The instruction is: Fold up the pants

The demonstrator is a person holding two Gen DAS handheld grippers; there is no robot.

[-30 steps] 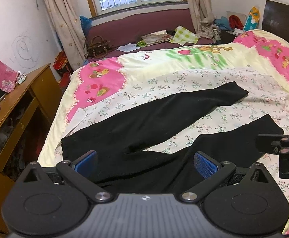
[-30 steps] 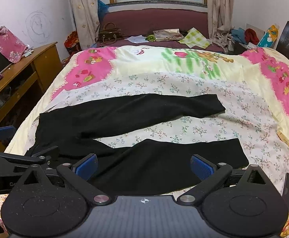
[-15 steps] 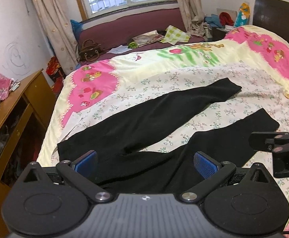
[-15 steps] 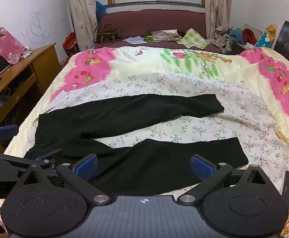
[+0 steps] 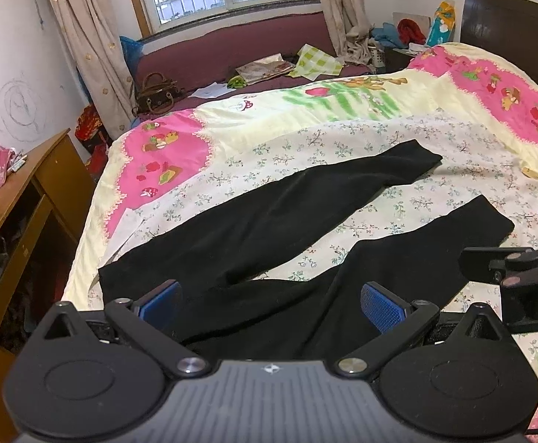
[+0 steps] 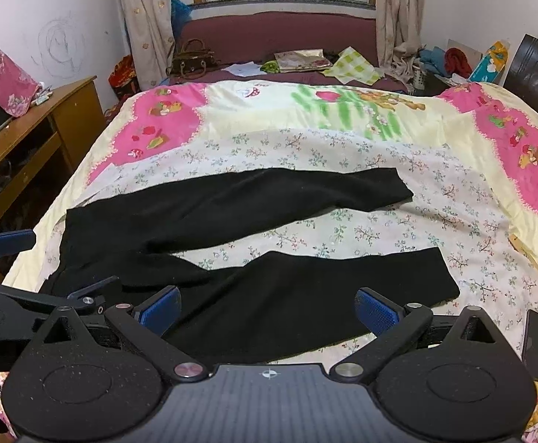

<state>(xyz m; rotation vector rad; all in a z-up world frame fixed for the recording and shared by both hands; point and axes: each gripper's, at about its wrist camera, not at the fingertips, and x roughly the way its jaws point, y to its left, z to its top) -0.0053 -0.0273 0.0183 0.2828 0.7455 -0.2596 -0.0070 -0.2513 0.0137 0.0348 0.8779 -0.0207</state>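
Black pants [image 5: 269, 221] lie flat on the bed with both legs spread apart, waist at the left, cuffs at the right; they also show in the right wrist view [image 6: 232, 206]. My left gripper [image 5: 271, 304] is open and empty, hovering over the waist and crotch area. My right gripper [image 6: 267, 310] is open and empty above the near leg [image 6: 306, 288]. The right gripper shows at the right edge of the left wrist view [image 5: 516, 269]. The left gripper shows at the left edge of the right wrist view [image 6: 18, 269].
The bed [image 6: 342, 118] has a floral and pink patterned quilt. A wooden desk [image 5: 21, 199] stands left of the bed. A maroon window bench [image 6: 283, 37] with a handbag and papers is beyond. A dark headboard [image 5: 509, 29] is at the right. A dark phone [image 6: 534, 336] lies near the right gripper.
Both grippers have risen and tilted slightly, so the pants sit a little lower in view. The pants have not moved. Both grippers stay open.
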